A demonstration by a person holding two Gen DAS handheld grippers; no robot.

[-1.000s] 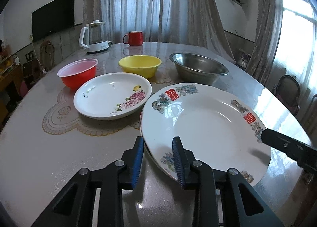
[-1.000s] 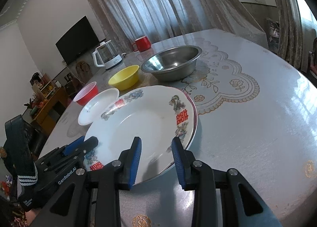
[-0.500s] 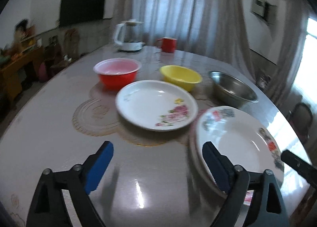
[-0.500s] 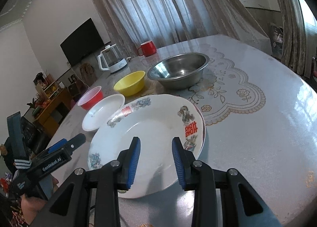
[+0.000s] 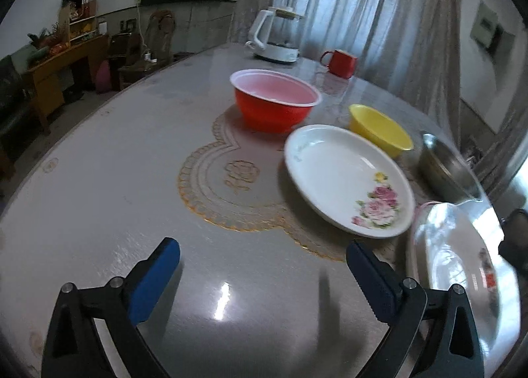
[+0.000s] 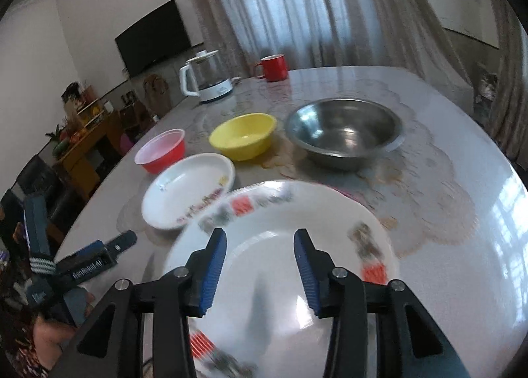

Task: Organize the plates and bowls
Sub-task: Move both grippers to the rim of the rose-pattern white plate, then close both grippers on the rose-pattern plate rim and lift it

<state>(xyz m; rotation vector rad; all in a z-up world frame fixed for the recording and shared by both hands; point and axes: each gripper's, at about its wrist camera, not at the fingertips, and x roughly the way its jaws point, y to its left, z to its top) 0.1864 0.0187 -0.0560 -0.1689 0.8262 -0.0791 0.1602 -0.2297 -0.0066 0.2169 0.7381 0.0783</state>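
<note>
Two thirds of the table (image 5: 99, 180) to the left of the flowered plate (image 5: 346, 180) are lying bare, giving me wide room to move; its near edge is running out of my left wrist view. I am taking that flowered plate as my landmark. Behind it to the left the red bowl (image 5: 274, 104) is sitting with nothing in it that I can see; directly behind it the yellow bowl (image 5: 379, 130) is showing an empty inside in the right wrist view, and to its right the steel bowl (image 6: 343, 137) is standing empty too. Just right of the flowered plate, rims nearly touching, the big plate (image 6: 280, 262) is lying flat, blurred. My left gripper (image 5: 264, 266) is hovering over bare table in front of the flowered plate, jaws having just been opening to full spread, nothing between them. My right gripper (image 6: 260, 262) is hanging over the big plate, jaws having just been opening, partly apart, gripping nothing.
</note>
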